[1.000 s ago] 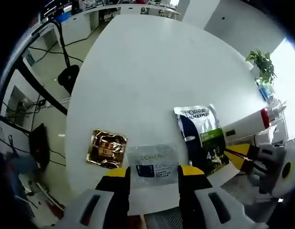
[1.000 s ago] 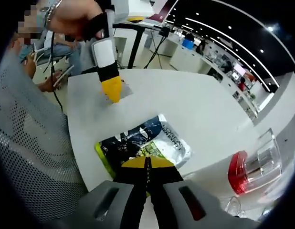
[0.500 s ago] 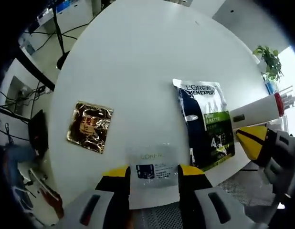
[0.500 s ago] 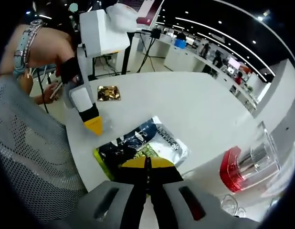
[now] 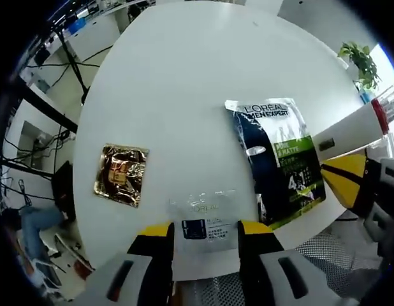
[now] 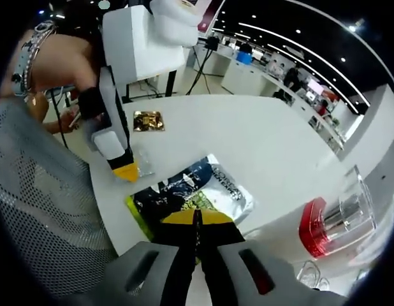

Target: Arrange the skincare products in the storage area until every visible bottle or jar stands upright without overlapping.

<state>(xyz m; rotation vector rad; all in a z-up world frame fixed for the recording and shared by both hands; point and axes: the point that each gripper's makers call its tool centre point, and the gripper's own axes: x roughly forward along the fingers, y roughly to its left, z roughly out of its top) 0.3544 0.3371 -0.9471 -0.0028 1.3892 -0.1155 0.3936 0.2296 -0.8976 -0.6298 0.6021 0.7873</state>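
Observation:
My left gripper is shut on a clear L'Oreal sachet that spans the gap between its yellow tips, low over the round white table near the edge. In the right gripper view the left gripper hangs with the clear sachet beside its tip. A gold foil sachet lies flat to the left, and the gold foil sachet sits farther back. A black-and-green L'Oreal pouch lies flat. My right gripper is shut, tips at the pouch edge; I cannot tell if it pinches it.
A clear bottle with a red cap stands at the right, off the table. A potted plant is beyond the table. A person in a grey mesh top sits close on the left. Desks and cables surround the table.
The left gripper has carried the clear sachet away from the gold sachet toward the table's near edge. The right gripper and the pouch have stayed put.

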